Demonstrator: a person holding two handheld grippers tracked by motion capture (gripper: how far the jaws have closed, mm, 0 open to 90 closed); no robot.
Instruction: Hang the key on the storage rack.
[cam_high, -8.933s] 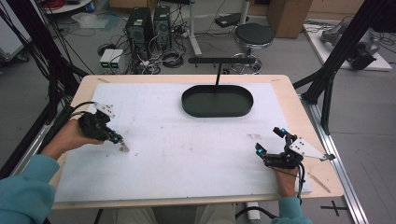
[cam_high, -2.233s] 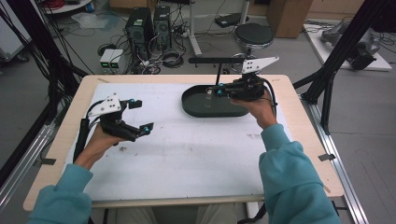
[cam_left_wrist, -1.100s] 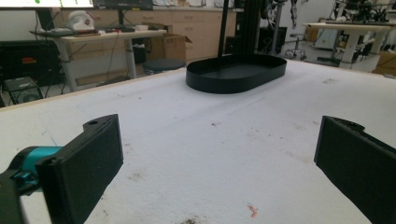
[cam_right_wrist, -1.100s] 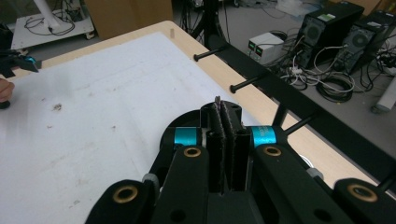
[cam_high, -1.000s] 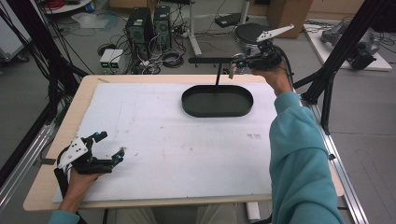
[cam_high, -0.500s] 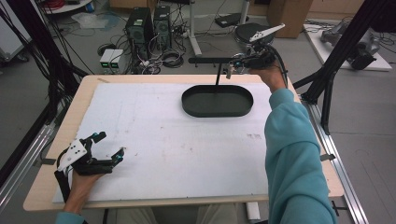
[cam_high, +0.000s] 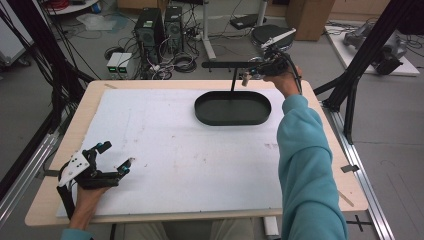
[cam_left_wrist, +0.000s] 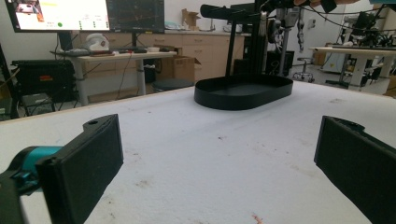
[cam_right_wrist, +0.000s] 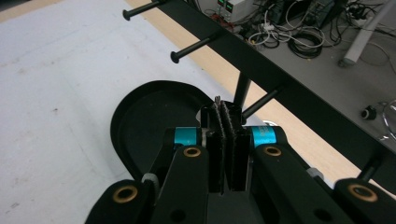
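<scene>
Right claw (cam_high: 246, 76) clamped on a small thin item (cam_right_wrist: 217, 99), up at the peg rack (cam_high: 235, 64), 12 o'clock of the black tray (cam_high: 232, 120). Left claw (cam_high: 116, 157) wide open, holding nothing, 7 o'clock on the table (cam_high: 200, 165).

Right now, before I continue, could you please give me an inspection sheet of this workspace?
Surface: white mat on a wooden table, with faint stains.
Job's things: black oval tray, nothing seen inside; black peg rack at its far side.
Clutter: nothing seen.
Grippers: left gripper open, low at the front left; right gripper shut, up by the peg rack, with a tiny tip between its pads, too small to identify.
Cables: one trails from each gripper; floor cables coiled beyond the table.
Surroundings: computer towers, stool, cardboard box.
</scene>
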